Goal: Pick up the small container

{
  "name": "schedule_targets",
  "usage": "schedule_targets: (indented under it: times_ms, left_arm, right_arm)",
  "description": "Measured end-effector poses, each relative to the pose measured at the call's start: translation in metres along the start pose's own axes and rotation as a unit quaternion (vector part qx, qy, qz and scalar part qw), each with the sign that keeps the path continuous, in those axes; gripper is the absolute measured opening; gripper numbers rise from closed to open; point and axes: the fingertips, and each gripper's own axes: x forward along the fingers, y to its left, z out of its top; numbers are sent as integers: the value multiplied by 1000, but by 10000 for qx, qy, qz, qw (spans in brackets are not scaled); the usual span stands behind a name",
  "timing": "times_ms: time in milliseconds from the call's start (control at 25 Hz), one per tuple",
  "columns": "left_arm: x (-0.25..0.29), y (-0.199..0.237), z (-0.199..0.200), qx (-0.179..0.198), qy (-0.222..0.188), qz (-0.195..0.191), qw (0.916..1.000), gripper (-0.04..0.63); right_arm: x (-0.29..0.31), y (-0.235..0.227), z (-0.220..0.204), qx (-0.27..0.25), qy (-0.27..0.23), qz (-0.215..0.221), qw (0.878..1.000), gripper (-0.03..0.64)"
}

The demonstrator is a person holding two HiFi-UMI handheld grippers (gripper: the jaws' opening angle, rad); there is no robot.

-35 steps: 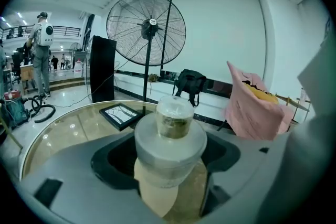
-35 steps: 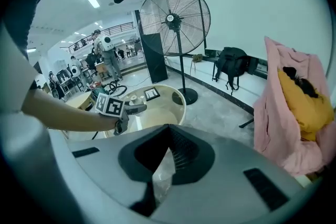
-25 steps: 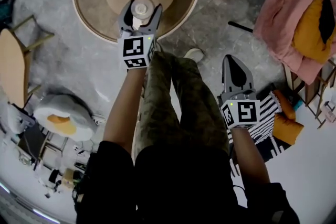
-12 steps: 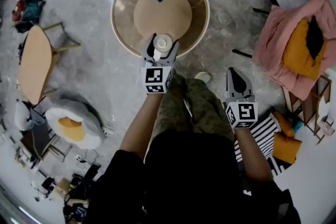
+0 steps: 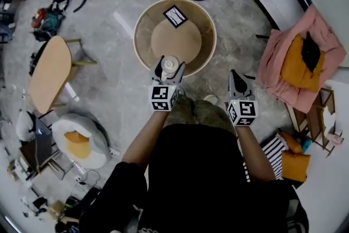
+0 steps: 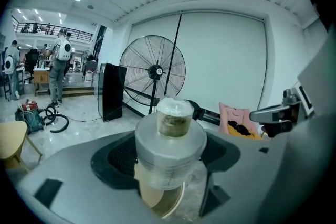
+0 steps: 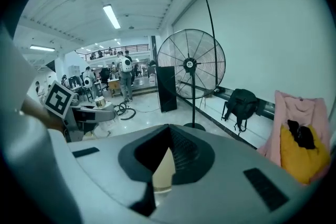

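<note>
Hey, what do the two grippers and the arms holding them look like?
Both the left gripper and right gripper have grey tapered fingers with black ribbed pads, and a white cube bearing black square markers. The person wears a black short-sleeved top.

My left tongs are out in front of me, with my left arm reaching forward. Their two jaws squeeze the small container from both sides, and it stands straight up between them. My right tongs are off to the right of the left ones, held a bit closer to my body. Their jaws are pressed together with nothing in them. Both tongs point forward.
</note>
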Motion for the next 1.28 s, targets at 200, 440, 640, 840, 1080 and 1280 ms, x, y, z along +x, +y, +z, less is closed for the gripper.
schedule_targets:
  times_ms: [200,440,640,840,1080,1280]
  left_arm:
    - [-54,-4,39,102,-197,-147,9996,354]
    - [-78,9,49,272,-290,-298,9988,354]
    - [-93,13,51,199,-315,-328,9988,355]
    - [-92,17,56,133,-388,-133,9991,354]
    - [-64,23,73,-85,-492,330,9982,354]
    - [-46,24,85,-183,-616,654,9958,355]
  right_arm:
    - [-25,19,44,-82,-402,-144,9991,21]
    - [-34,39,89,-127,-941,-201,9953,21]
    - [-32,53,90,-141,-1008,-260,9945,21]
    - [-17,54,93,-282,-967,-84,9949,21]
    - [18,17,113,-629,-899,64,9939,21]
    - [35,-4,128,-731,-899,335,9927,21]
